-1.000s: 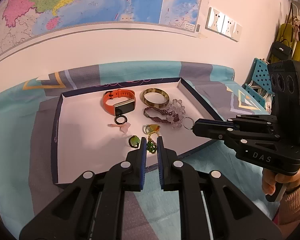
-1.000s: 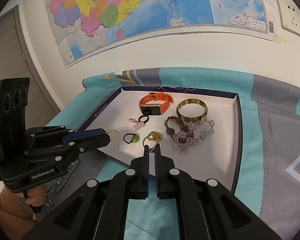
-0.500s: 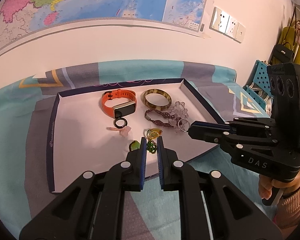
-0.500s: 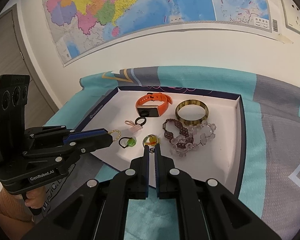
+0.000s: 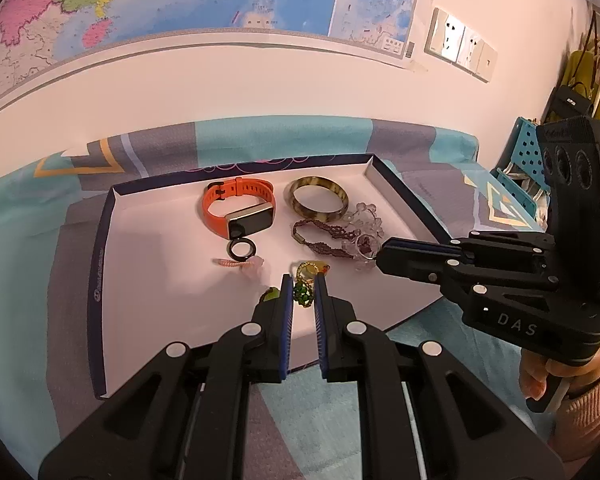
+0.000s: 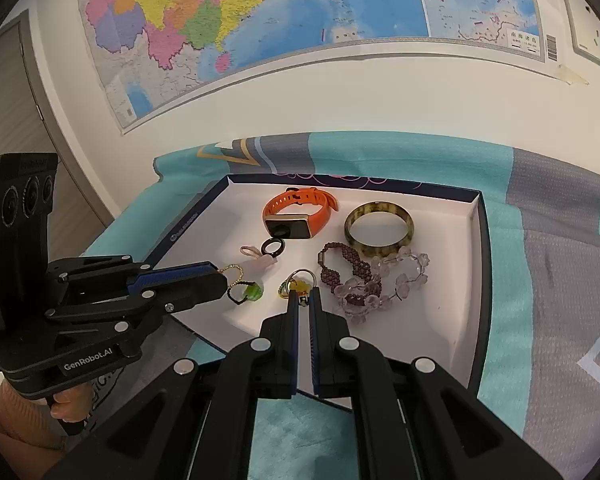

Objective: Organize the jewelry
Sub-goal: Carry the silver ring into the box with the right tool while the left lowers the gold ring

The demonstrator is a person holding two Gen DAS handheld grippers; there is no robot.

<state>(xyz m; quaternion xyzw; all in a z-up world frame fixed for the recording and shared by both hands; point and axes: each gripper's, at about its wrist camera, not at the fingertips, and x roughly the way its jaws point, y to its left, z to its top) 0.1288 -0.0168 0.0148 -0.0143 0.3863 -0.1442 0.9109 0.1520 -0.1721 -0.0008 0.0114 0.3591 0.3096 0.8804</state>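
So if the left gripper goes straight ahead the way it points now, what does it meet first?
Probably the green beaded charm, which shows right between the tips of the left gripper, with the gold ring piece just beyond it, both in the white tray. How far below the fingertips they lie is unclear.

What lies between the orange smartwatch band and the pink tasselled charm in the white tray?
A small black ring, touching the orange smartwatch band and beside the pink tasselled charm; clearest in the right wrist view.

shallow tray (image 5: 100, 280) on patterned bedsheet (image 5: 32, 320)
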